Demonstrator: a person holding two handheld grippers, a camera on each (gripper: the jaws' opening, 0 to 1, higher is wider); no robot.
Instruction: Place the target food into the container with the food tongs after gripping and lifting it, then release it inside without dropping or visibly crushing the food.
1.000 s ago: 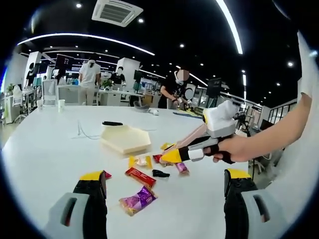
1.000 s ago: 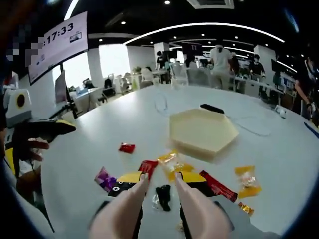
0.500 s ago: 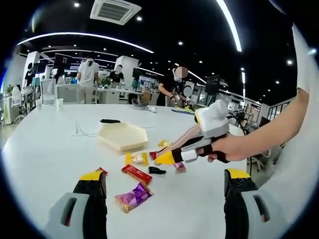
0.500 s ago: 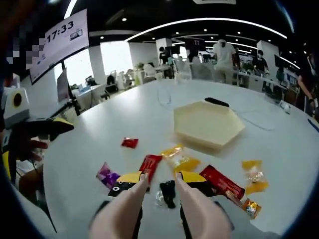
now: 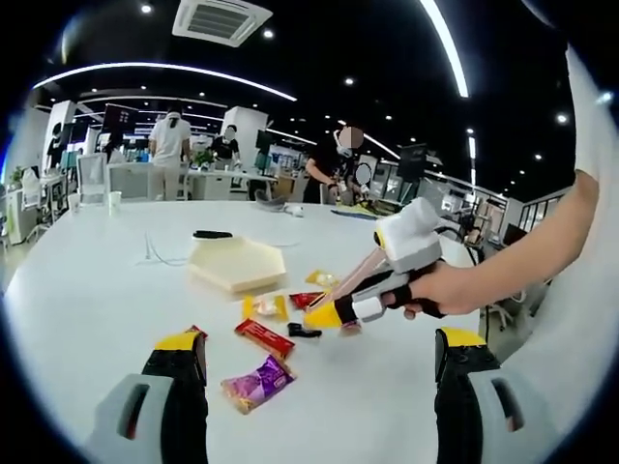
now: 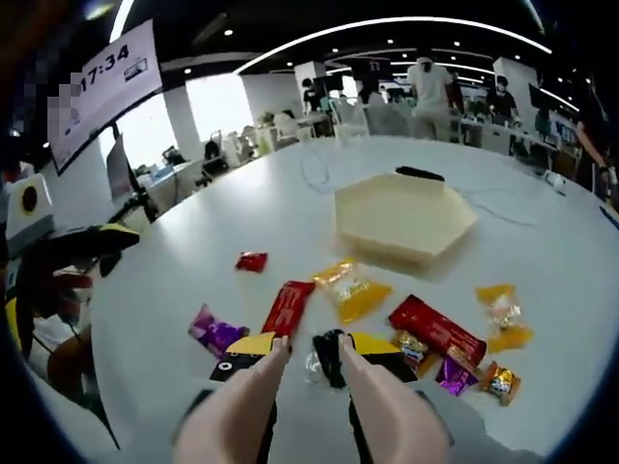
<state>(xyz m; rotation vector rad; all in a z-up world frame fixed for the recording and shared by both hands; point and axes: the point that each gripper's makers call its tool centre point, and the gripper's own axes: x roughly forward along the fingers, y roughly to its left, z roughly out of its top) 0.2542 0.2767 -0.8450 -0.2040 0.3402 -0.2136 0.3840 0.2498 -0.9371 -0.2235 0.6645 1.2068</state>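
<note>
A small black-wrapped candy (image 6: pixel 329 348) lies on the white table (image 6: pixel 193 251), between the yellow-and-black tips of my right gripper (image 6: pixel 317 350), whose pink tong arms stand slightly apart around it, open. In the left gripper view the same tongs (image 5: pixel 322 313) reach in from the right, held by a hand, tips low over the black candy (image 5: pixel 303 332). The cream hexagonal container (image 6: pixel 404 215) sits farther back, also seen as the container (image 5: pixel 237 264). My left gripper (image 5: pixel 320 338) hangs wide open above the table, holding nothing.
Several wrapped sweets lie around: a red bar (image 6: pixel 288 306), a yellow pack (image 6: pixel 353 288), another red bar (image 6: pixel 435 329), a purple one (image 6: pixel 218 332) and an orange one (image 6: pixel 503 309). A black cable (image 6: pixel 319 188) lies beyond the container. People stand at desks behind.
The right tongs have moved forward and lower, so the black candy now sits between their tips. The left gripper has stayed wide open, barely shifting.
</note>
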